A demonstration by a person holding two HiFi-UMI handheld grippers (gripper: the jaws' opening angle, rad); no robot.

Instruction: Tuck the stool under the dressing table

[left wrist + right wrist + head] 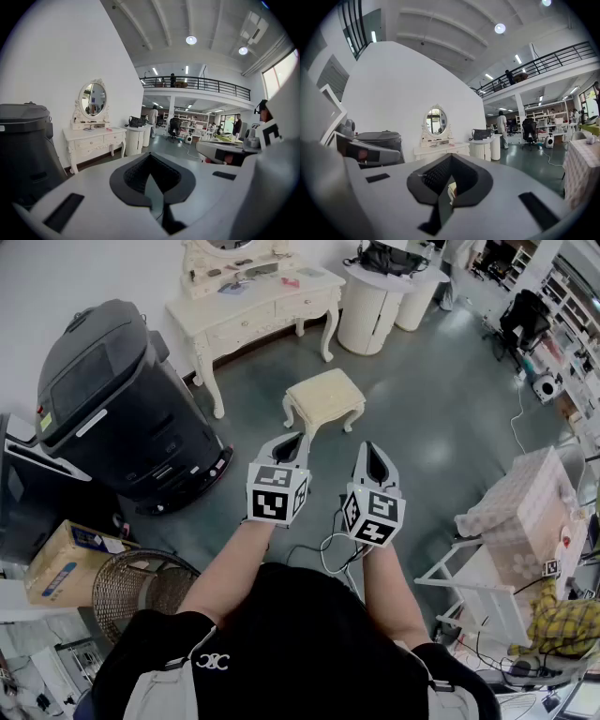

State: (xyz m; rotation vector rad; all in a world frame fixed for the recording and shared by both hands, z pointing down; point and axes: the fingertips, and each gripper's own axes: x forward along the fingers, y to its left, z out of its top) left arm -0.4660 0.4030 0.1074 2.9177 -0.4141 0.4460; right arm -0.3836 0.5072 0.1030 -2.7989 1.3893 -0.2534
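Left tongs [290, 443] and right tongs [374, 456]: both pinched fully together, nothing in either. They sit side by side at frame centre in the head view, neither touching anything. Stool [324, 397] is just above their tips in the picture, upright on the grey floor [431, 399]. It stands clear of the dressing-table surface [253, 313] at top centre-left, not under it. Big black machine [112, 399] at left.

My left gripper [290, 440] & right gripper [375, 455] look matt grey plastic. Stool [324, 397]: cream-painted wood, cloth top; dressing table [253, 315] behind it, same paint.
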